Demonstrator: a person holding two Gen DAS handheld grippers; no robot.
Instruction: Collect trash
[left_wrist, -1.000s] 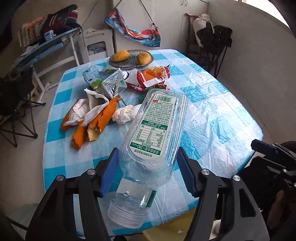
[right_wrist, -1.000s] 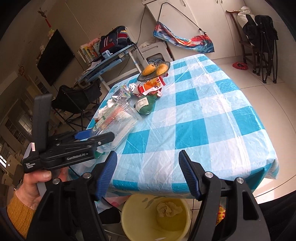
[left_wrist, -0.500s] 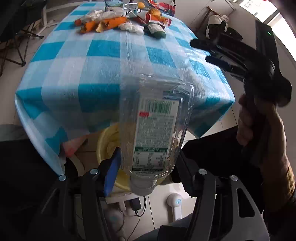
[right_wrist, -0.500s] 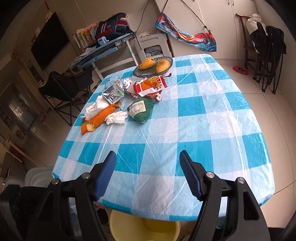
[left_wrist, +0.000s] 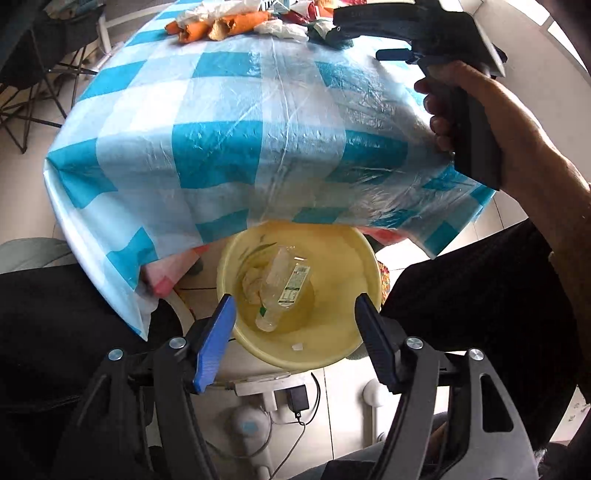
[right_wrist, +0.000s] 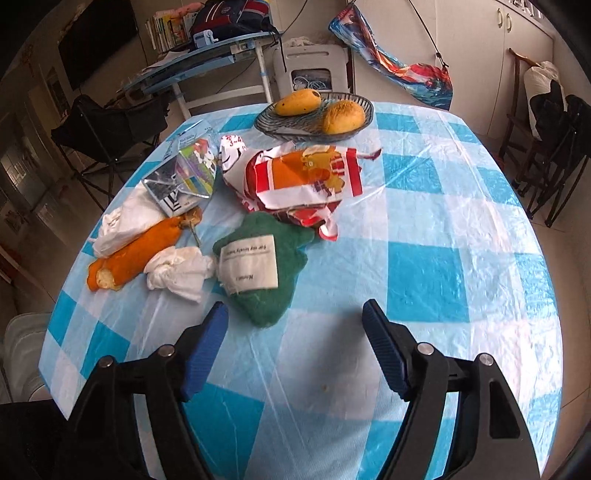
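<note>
My left gripper (left_wrist: 295, 325) is open and empty above a yellow bin (left_wrist: 343, 332) on the floor at the table's near edge. A clear plastic bottle (left_wrist: 284, 291) lies inside the bin beside a crumpled tissue (left_wrist: 251, 284). My right gripper (right_wrist: 295, 325) is open and empty over the checked table (right_wrist: 424, 273), just short of a green pouch (right_wrist: 262, 269). Behind it lie a white tissue (right_wrist: 177, 273), an orange peel (right_wrist: 136, 251), a red snack bag (right_wrist: 303, 177) and a carton (right_wrist: 184, 177). The right gripper also shows in the left wrist view (left_wrist: 391, 55), held over the table.
A wire basket (right_wrist: 280, 123) with two mangoes stands at the table's far edge. A folding chair (right_wrist: 110, 136) and a desk (right_wrist: 207, 70) stand behind on the left. More chairs (right_wrist: 546, 147) stand at the right. Cables and a plug (left_wrist: 295, 398) lie on the floor by the bin.
My left gripper opened and the bottle dropped into the yellow bin. My right gripper moved forward over the table toward the green pouch.
</note>
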